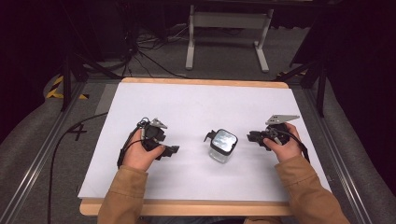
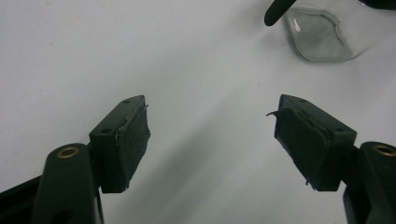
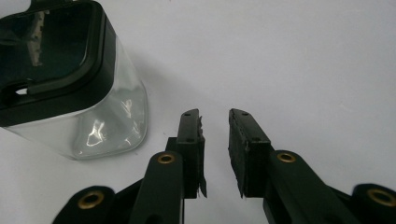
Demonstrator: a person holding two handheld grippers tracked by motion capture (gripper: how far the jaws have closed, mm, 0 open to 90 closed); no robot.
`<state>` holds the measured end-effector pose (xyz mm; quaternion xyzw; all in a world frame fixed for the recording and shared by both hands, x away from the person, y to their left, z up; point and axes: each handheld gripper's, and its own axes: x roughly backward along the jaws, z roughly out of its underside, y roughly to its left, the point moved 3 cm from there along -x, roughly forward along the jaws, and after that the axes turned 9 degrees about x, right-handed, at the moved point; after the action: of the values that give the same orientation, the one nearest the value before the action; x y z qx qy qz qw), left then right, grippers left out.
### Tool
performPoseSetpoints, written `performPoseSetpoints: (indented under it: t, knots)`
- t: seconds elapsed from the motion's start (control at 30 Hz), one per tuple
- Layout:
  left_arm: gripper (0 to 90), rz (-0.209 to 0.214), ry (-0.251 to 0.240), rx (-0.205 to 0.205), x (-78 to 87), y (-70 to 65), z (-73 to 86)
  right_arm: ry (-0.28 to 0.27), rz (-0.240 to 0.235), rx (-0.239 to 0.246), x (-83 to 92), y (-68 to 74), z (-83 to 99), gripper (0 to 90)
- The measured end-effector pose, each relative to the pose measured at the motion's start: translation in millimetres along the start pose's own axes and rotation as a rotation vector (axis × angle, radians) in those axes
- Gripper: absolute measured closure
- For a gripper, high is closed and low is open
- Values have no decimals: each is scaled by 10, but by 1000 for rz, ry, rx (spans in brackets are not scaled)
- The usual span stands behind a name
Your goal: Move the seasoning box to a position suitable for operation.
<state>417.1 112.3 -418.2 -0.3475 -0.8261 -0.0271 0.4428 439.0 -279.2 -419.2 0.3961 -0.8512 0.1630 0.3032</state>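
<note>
A clear square jar [image 1: 221,151] with a black-rimmed lid [image 1: 224,140] stands upright in the middle of the white table top [image 1: 196,102]. A small black clasp [image 1: 209,136] sticks out on its left side. My left gripper [image 1: 172,150] rests low on the table to the jar's left. It is open wide with nothing between its pads [image 2: 212,112], and the jar's base [image 2: 317,35] lies ahead of it to the right. My right gripper [image 1: 253,136] sits just right of the jar, apart from it. Its jaws [image 3: 215,116] stand a narrow gap apart with nothing in it, beside the jar [image 3: 98,121].
The white sheet lies on a wooden board whose edge [image 1: 187,207] shows at the front. Grey floor, metal rails [image 1: 42,149] and a black cable [image 1: 53,158] run along the left side. A white metal stand [image 1: 229,21] is on the floor beyond the table.
</note>
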Motion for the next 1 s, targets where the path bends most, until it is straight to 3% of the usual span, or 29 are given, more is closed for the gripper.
performPoseSetpoints:
  t: [0.33, 0.57, 0.8, 1.0]
  knots:
    - [275, -33, -25, 12, 169, -14, 105, -36, -68, 28, -114, 69, -135, 780]
    - [277, -45, -28, 25, 249, 13, 200, -36, -158, 38, -316, 114, -155, 852]
    - [274, -55, -14, 31, 257, 27, 265, -23, -194, 33, -460, 109, -135, 852]
    - [273, -52, -8, 26, 251, 25, 267, 2, -207, 63, -497, 179, -153, 865]
